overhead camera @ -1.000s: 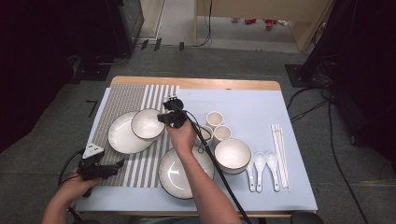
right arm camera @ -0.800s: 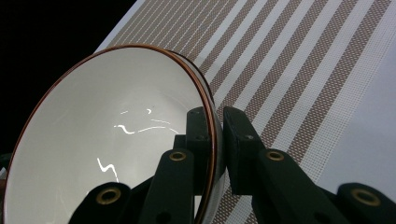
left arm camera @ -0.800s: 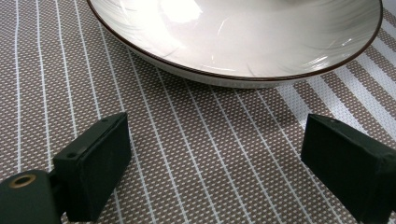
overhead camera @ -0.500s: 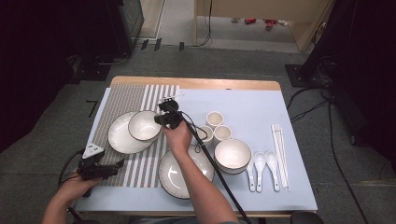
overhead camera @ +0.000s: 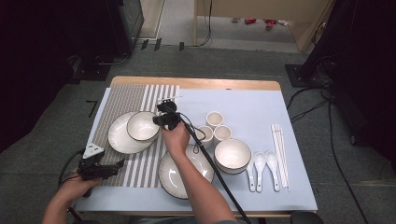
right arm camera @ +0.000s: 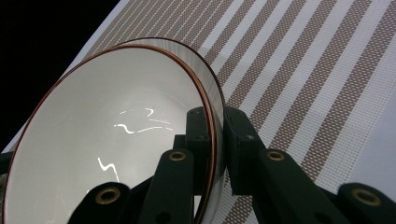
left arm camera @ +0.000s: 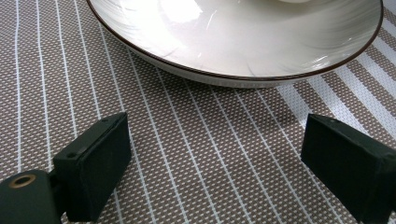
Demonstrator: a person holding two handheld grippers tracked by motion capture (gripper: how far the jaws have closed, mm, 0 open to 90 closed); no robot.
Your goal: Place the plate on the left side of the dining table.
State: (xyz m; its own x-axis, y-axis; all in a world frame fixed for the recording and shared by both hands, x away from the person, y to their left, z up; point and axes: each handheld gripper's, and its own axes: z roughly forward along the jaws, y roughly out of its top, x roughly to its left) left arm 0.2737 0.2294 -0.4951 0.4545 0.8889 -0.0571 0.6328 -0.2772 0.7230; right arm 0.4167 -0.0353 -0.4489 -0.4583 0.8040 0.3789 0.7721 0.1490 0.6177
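Note:
My right gripper (overhead camera: 163,117) is shut on the rim of a small white bowl with a dark edge (overhead camera: 142,126). In the right gripper view the bowl (right arm camera: 112,140) is tilted, and one pad sits inside the rim and the other outside, with my right gripper (right arm camera: 215,140) clamped across it. The bowl is over the right part of a wide white plate (overhead camera: 119,136) on the striped mat (overhead camera: 140,170); whether it rests on the plate I cannot tell. My left gripper (overhead camera: 116,165) lies low on the mat near the front left. Its jaws stand open and empty, facing the plate (left arm camera: 243,42).
A second plate (overhead camera: 173,179) lies under the right forearm. To the right on the blue mat (overhead camera: 247,107) are three small cups (overhead camera: 214,119), a larger bowl (overhead camera: 232,155), two white spoons (overhead camera: 259,164) and chopsticks (overhead camera: 280,149). A cable trails back from the right gripper.
My right gripper has shifted slightly left with the bowl, further over the plate. The left hand and gripper have stayed put.

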